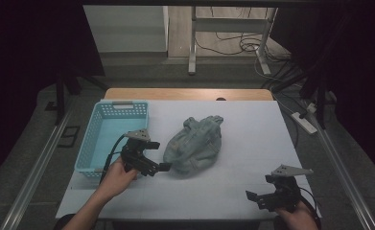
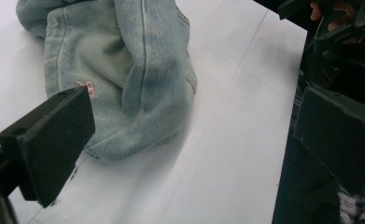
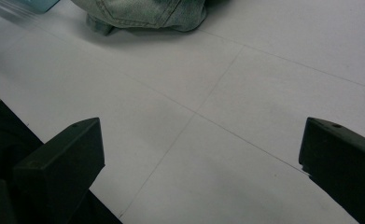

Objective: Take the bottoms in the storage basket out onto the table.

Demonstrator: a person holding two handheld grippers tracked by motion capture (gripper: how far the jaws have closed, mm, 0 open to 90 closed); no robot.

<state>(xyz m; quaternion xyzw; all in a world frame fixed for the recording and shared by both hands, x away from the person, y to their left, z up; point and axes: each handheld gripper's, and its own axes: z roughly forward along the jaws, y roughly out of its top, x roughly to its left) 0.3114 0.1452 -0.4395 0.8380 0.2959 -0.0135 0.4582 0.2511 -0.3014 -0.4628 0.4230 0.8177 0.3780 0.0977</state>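
Your left gripper (image 1: 160, 162) sits just beside the near left edge of the crumpled denim jeans (image 1: 195, 145), which lie bunched in a heap at the middle of the white table (image 1: 252, 143). Its jaws are spread wide. In the left gripper view the jeans (image 2: 124, 70) lie ahead between the two jaws, with one jaw low at the left close to the cloth's hem; whether that jaw touches the fabric cannot be told. A small pink mark shows on the denim near that jaw's tip.

Your right gripper (image 1: 261, 199) hangs over the near right part of the table, well apart from the jeans, and its jaws are spread wide too, with nothing between them but bare white tabletop (image 3: 208, 140). In the right gripper view the jeans (image 3: 143, 14) lie far off at the top edge.

A light blue plastic basket (image 1: 93, 143) stands at the left side of the table, just beside your left hand (image 1: 115, 177), with nothing visible in it. The jeans lie to its right, apart from it.
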